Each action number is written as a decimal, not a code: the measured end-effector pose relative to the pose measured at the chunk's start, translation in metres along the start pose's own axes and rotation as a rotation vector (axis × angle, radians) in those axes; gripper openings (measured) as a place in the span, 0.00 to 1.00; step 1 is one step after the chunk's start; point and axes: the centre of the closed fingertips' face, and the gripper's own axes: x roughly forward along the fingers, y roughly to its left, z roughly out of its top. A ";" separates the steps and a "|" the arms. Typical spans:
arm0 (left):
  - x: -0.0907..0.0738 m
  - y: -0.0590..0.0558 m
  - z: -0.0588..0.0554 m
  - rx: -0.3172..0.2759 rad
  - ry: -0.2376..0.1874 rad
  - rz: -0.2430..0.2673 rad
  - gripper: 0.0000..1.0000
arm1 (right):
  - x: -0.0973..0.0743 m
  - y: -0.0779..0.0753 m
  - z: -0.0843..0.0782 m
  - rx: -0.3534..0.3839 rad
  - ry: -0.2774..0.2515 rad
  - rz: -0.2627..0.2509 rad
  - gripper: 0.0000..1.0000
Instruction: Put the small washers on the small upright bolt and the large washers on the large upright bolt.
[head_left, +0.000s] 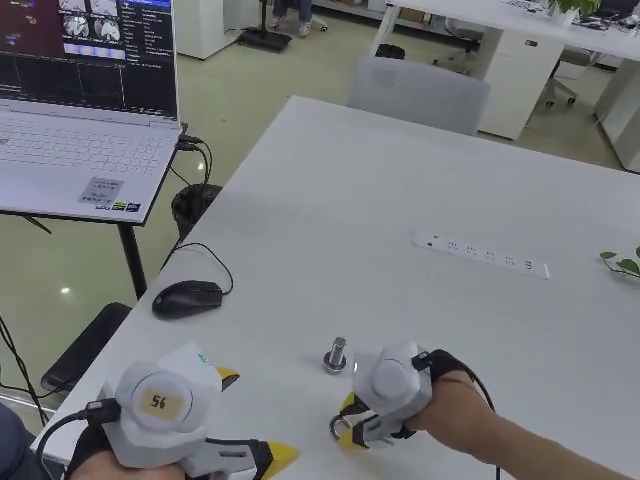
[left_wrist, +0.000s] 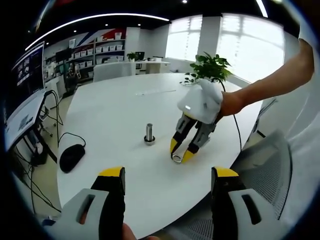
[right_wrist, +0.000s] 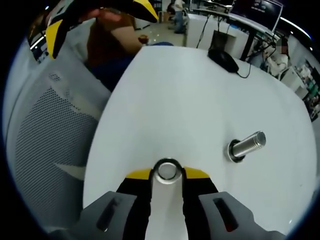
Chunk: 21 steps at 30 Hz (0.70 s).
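White table (head_left: 400, 200), silver bolt (head_left: 336, 354) and washer (right_wrist: 166, 171), black mouse (head_left: 187, 297), grey yellow-tipped left claw (left_wrist: 168, 172) and right claw (left_wrist: 179, 156)

Head view looking down on bench (head_left: 420, 200); left tongs (left_wrist: 168, 172) and right tongs (right_wrist: 167, 174) views low, facing each other, all sharing bolt (left_wrist: 149, 134).

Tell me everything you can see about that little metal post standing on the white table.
It is a silvery metal bolt, shiny, standing upright on the white table with a wider collar at its foot; whether that is its head or washers is unclear. Only the table touches it. The right gripper, jaws shut on a washer, sits close beside it but apart.
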 end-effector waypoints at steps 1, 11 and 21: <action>0.000 0.000 0.000 -0.002 0.001 0.000 0.70 | 0.000 0.000 0.000 0.004 -0.001 0.000 0.23; -0.001 0.000 -0.002 -0.002 0.007 0.001 0.70 | 0.005 0.003 -0.003 0.006 0.022 0.028 0.24; -0.003 0.001 -0.003 0.000 0.010 0.004 0.70 | 0.004 0.006 -0.011 -0.286 0.114 0.134 0.28</action>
